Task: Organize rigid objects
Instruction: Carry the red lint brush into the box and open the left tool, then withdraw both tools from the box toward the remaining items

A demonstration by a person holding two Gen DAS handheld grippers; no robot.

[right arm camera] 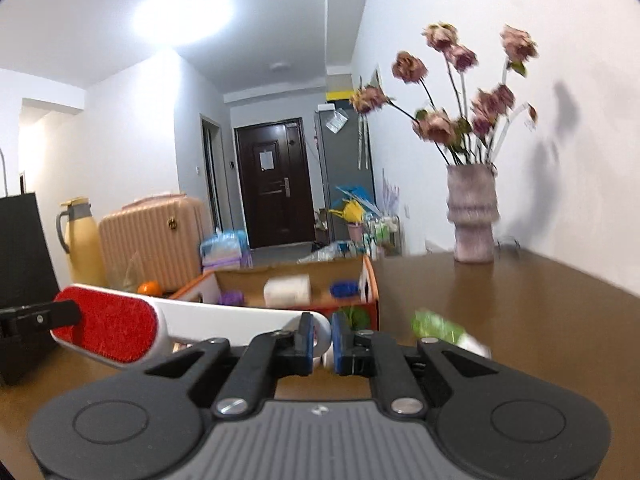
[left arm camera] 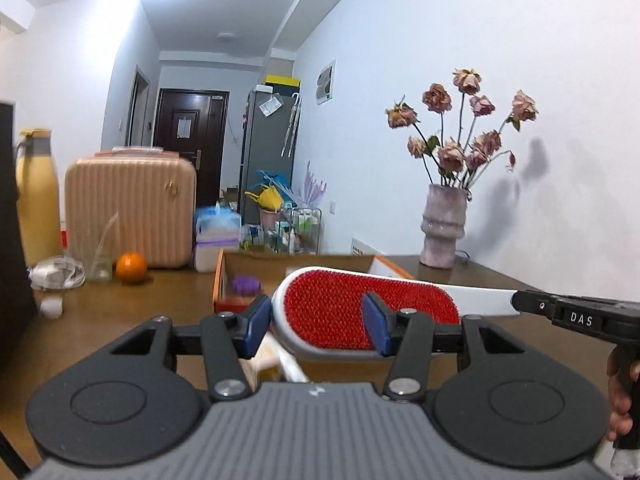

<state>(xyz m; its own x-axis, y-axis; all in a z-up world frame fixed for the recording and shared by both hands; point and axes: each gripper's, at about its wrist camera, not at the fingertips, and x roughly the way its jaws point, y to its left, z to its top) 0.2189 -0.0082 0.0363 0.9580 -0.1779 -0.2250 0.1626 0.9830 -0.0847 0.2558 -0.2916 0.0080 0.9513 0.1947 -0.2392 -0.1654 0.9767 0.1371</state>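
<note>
Clearly, the lint brush is a light and stiff thing: a hard white plastic body, long and flat, with a rounded head covered by a red velvet-like pad, and a smooth white handle that narrows to a ring end. It hangs in the air above the desk, held from both ends. The left gripper has its blue fingers at the two sides of the red head and they seem to press on it; the right gripper is closed on the ring end of the handle, which sits between its fingers.

I judge that the plastic handle is slippery, while the fuzzy pad gives more friction, so the head is the safer place to hold. The brush will not bend and it is not fragile.

Just beyond the fingers stands an open cardboard box with orange edges; inside are a white paper roll, a purple object and a blue one. Right of the fingers, further back, a ribbed ceramic vase holds dried roses; to the left are an orange and a ridged pink suitcase.
</note>
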